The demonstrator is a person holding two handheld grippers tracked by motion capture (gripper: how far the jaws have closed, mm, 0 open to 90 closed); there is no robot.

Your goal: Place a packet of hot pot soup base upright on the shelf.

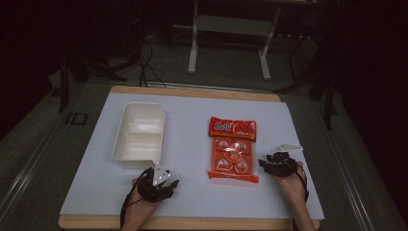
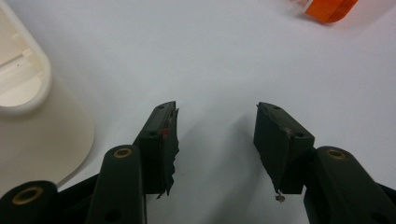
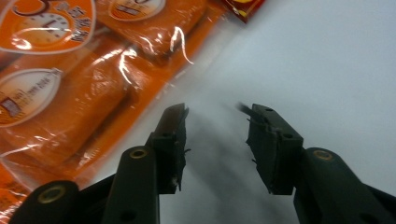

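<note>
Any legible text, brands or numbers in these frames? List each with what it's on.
"ID": pale marking on the floor, left of the table.
Red header of the orange snack pack: white characters, too blurred to read.
Oval labels on the pack's inner sachets, right gripper view: print too blurred to read; the big orange figure at top left is cut off, unreadable.
White tray: no text.

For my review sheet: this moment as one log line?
left gripper: open, beside white tray | right gripper: open, empty, by orange snack pack
</note>
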